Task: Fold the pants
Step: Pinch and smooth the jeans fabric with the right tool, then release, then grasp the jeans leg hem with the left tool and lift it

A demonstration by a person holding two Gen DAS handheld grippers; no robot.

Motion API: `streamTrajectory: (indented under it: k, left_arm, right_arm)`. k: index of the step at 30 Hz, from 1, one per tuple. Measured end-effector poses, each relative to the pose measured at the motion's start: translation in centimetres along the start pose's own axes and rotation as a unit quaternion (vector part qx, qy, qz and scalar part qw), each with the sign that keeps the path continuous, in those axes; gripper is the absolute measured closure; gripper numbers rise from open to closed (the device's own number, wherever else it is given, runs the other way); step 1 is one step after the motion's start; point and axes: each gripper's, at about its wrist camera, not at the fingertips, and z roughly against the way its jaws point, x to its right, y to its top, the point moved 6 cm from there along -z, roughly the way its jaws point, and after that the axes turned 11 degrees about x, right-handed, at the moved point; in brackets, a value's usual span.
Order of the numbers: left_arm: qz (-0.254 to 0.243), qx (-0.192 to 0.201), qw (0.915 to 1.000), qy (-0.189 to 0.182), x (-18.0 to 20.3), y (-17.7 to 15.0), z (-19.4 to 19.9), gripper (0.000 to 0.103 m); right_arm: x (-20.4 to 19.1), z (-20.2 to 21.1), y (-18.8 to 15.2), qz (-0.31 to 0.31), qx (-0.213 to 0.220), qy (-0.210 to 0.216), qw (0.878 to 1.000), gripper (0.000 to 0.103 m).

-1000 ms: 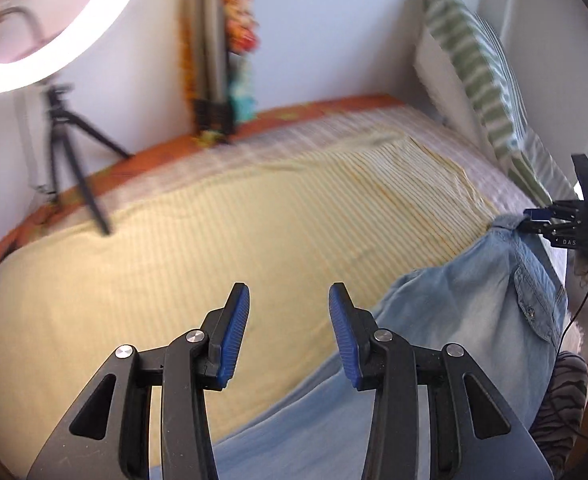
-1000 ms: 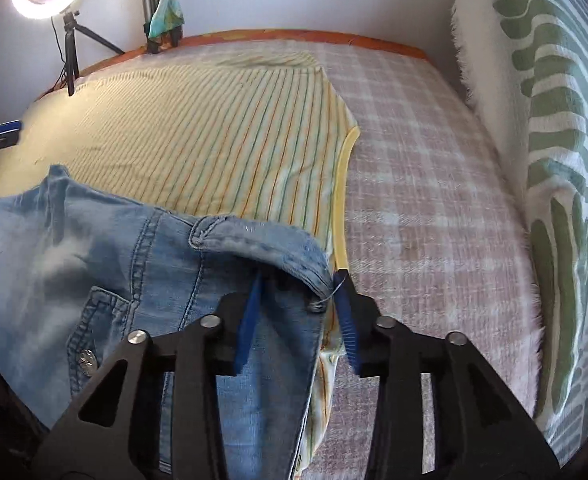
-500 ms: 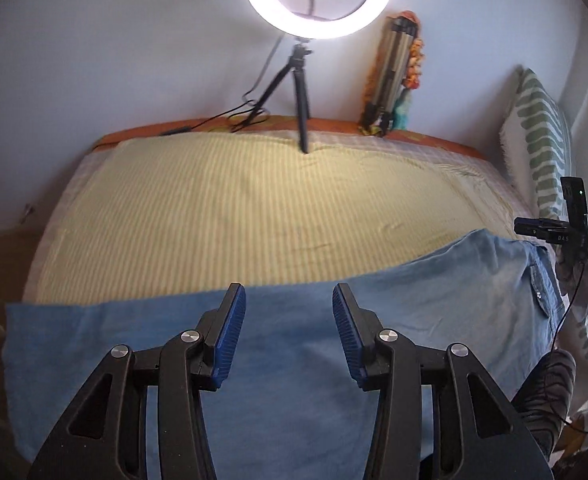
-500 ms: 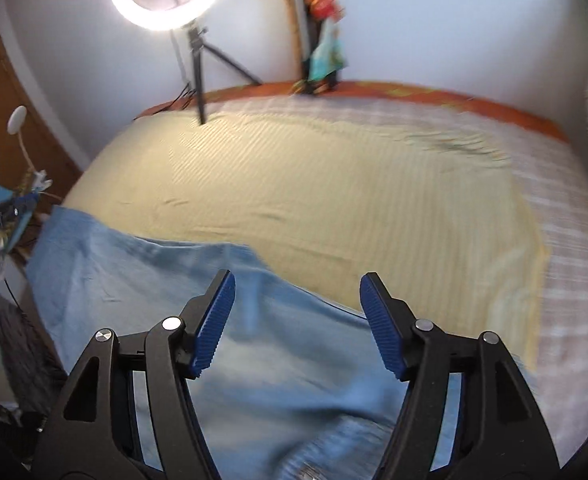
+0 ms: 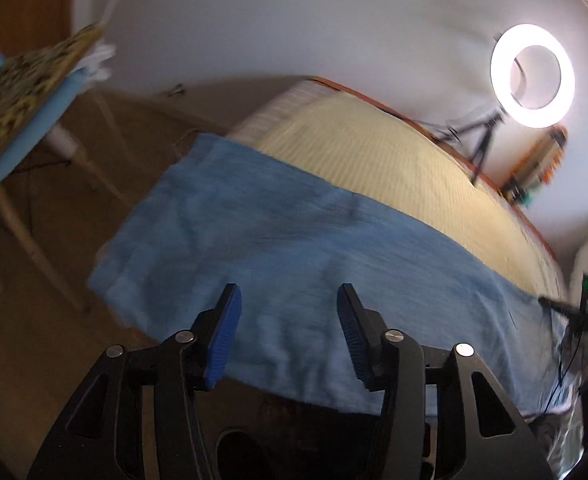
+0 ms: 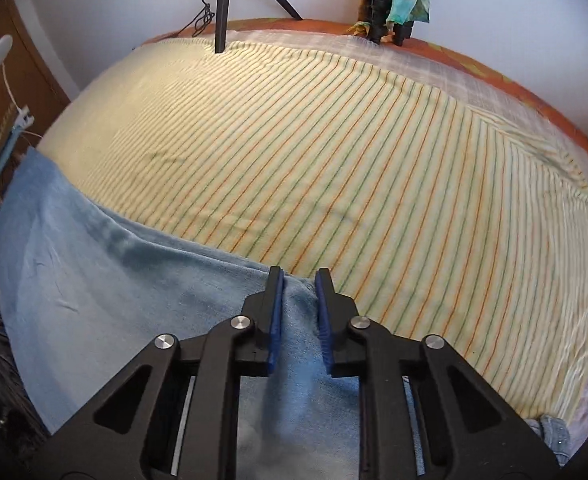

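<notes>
Blue denim pants (image 5: 294, 240) lay spread along the near edge of the bed, on top of a yellow striped sheet (image 6: 334, 152). In the left wrist view they ran in a long band from the middle left down to the lower right of the frame. One end hung a little past the bed's corner, over the brown floor (image 5: 34, 320).

The left gripper (image 5: 288, 336) sat at the bottom middle of its frame, above the pants. Its jaws had just been opening and stood apart. Nothing was pinched between them; the cloth lay below the blue pads (image 5: 224, 340). This picture was blurry.

The right gripper (image 6: 298, 316) sat at the bottom middle of its own frame. Its jaws had just been closing, and they looked clenched on a raised fold of the pants right at the far edge of the cloth, where the blue met the yellow sheet. A bit of denim showed between the pads.

A lit ring light (image 5: 532, 76) glowed at the upper right of the left view, with its dark stand (image 6: 222, 4) resting on the far side of the bed. A chair (image 5: 18, 120) with a blue seat stood at the upper left.
</notes>
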Motion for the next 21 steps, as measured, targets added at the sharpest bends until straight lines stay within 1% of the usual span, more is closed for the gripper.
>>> streamTrajectory:
  k: [2,4,7,9,10,11,13,14,17,20,21]
  left_arm:
    - [0.041,0.005,0.999,0.016,-3.1,0.2,0.2,0.052]
    - [0.079,0.009,0.9965,0.024,-6.0,0.0,0.5,0.052]
    - [0.152,0.012,0.9879,0.032,-9.9,-0.6,0.0,0.052]
    - [0.199,0.011,0.9794,0.035,-12.0,-1.3,-0.5,0.052]
    - [0.216,0.011,0.9756,0.035,-12.7,-1.7,-0.7,0.052]
    - [0.244,0.012,0.9692,0.033,-13.6,-2.3,-1.1,0.052]
    - [0.28,0.008,0.9598,0.025,-14.8,-3.1,-1.7,0.049]
    - [0.303,0.006,0.9528,0.016,-15.0,-3.6,-2.3,0.048]
    - [0.346,0.007,0.9383,-0.013,-15.2,-4.6,-3.7,0.048]
    - [0.368,0.009,0.9293,-0.029,-15.4,-5.5,-4.9,0.047]
    - [0.378,0.009,0.9251,-0.034,-15.5,-5.9,-5.4,0.047]
  right_arm:
    - [0.2,-0.1,0.2,0.003,0.001,-0.027,1.0,0.092]
    - [-0.1,-0.4,0.4,0.014,-0.004,-0.039,0.999,0.092]
    - [-0.3,-0.1,0.7,0.008,-0.012,-0.044,0.999,0.089]
    - [-0.3,0.6,1.1,0.003,-0.004,-0.052,0.999,0.081]
    - [-0.4,1.3,1.4,-0.003,0.006,-0.054,0.999,0.072]
    - [-0.6,1.9,1.6,-0.008,0.014,-0.053,0.998,0.066]
    - [-1.3,3.2,2.2,-0.017,0.031,-0.044,0.998,0.063]
    - [-1.9,3.9,2.5,-0.019,0.04,-0.041,0.998,0.062]
    - [-3.2,5.4,3.1,-0.03,0.06,-0.029,0.997,0.062]
    - [-5.0,6.4,3.6,-0.032,0.074,-0.014,0.997,0.062]
    - [-5.6,6.6,3.7,-0.03,0.077,-0.01,0.997,0.062]
